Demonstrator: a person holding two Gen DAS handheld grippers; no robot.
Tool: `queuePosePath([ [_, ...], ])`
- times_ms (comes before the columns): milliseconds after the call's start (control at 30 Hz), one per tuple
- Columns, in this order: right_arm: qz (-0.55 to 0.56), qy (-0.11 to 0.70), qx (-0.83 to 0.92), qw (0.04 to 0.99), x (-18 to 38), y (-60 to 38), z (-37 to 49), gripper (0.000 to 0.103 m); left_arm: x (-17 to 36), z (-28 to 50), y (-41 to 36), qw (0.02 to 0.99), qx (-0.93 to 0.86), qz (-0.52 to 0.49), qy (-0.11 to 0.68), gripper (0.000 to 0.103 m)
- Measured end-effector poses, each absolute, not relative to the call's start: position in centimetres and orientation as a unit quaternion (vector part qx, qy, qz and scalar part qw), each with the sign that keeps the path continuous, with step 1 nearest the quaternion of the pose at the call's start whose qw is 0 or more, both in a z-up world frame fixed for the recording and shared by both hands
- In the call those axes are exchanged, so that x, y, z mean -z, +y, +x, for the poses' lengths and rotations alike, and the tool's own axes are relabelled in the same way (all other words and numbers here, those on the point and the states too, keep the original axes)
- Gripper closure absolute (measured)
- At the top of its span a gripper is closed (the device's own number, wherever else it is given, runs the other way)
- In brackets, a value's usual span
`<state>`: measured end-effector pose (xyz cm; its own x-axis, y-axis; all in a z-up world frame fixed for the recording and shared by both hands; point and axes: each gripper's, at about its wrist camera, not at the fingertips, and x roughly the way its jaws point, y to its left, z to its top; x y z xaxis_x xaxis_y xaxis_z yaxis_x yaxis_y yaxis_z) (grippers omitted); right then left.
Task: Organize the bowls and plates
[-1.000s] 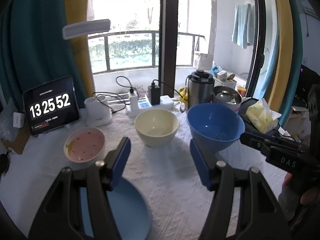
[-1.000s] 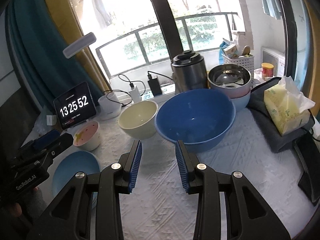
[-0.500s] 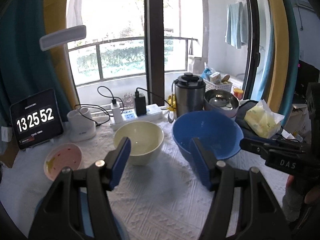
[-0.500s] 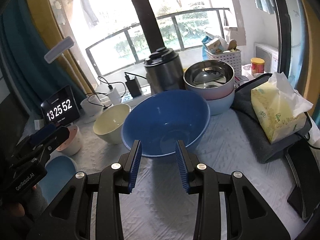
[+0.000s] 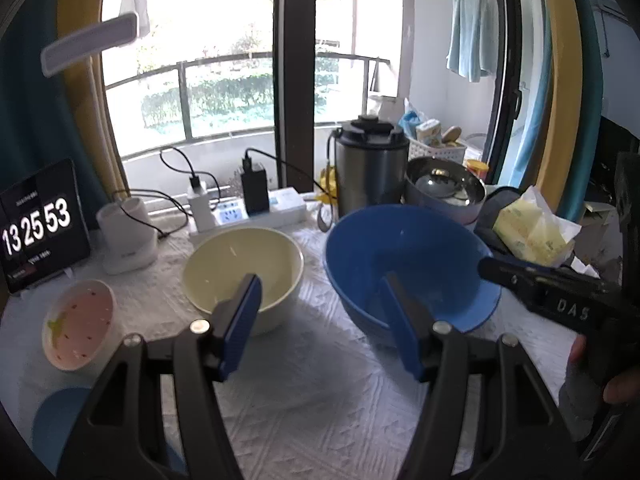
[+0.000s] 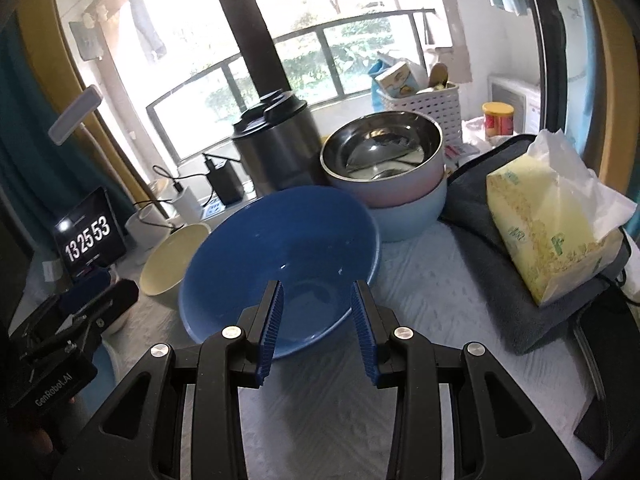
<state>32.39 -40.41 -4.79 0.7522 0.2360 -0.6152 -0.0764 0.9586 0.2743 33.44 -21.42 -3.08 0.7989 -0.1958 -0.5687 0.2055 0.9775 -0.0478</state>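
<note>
Both grippers' fingers gape empty — right gripper [image 6: 316, 328] straddles the blue bowl [image 6: 280, 256] rim, left gripper [image 5: 324, 320] clear.

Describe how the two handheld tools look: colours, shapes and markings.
Both are matte black, with angular arms that have triangular cut-outs and silver rivets. The left tool and right tool each carry two flat fingers faced with ribbed blue pads. The body of the right one reads "DAS" in the left wrist view; the left one reads "GenRobot.AI" in the right wrist view. No cables or sleeves show.
</note>
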Motion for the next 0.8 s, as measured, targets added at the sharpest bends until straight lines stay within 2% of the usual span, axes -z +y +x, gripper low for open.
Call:
queuePosePath([
  [567,0.124,0.391,-0.060,0.910,8.8,-41.5,35.2,0.066,6.0,35.5,-23.3,0.934,0.130,0.012,0.332,0.040],
  [633,0.121,0.391,-0.063,0.910,8.8,-41.4,35.2,0.075,6.1,35.4,-23.4,0.935,0.136,0.012,0.329,0.040],
  [800,0.104,0.384,-0.066,0.915,8.6,-40.6,34.8,0.084,6.1,34.9,-23.9,0.934,0.153,0.017,0.323,0.042],
])
